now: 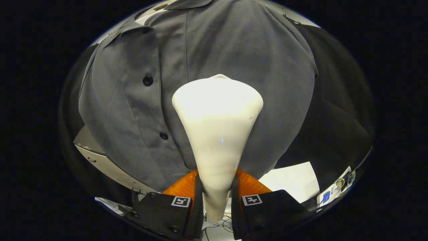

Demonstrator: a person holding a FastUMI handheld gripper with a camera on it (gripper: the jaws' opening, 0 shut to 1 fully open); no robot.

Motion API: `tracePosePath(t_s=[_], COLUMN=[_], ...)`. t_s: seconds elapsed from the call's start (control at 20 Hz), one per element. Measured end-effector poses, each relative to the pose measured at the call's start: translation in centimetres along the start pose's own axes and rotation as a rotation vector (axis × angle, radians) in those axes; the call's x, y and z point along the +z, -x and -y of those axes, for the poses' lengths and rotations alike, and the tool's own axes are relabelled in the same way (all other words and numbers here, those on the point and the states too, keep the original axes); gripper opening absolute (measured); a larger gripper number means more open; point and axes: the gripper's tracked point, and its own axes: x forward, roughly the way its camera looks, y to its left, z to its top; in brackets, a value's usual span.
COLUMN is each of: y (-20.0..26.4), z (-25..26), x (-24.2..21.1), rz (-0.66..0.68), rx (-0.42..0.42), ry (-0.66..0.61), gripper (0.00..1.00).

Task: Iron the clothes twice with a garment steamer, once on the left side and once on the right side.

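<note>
Steamer head, a cream, cone-shaped plastic garment steamer [217, 127], stands at frame centre, its narrow neck clamped between both fingers of the tool [216, 197], which is closed on it. Its broad mouth faces the hanging grey button-front shirt [267, 67], apparently so steam meets the cloth squarely. It lies just right of the black-buttoned placket [147, 80], suggesting a pass on that side.

The tongs [216, 197] are pointing straight ahead, both fingers [180, 204] pressing in from either side on the narrow handle of the garment steamer [217, 134] and clamping it.
</note>
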Motion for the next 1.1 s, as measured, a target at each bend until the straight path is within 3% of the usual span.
tracePosePath(t_s=[0.25,0.75,1.1], y=[-3.5,-6.4,-7.0], z=[-0.5,-0.2,0.3], x=[-1.6,-9.0,-10.0], rz=[-0.063,-0.199,-0.212], rx=[0.002,-0.021,-0.043], ry=[-0.030,-0.071,-0.112], gripper=[0.42,0.42,0.42])
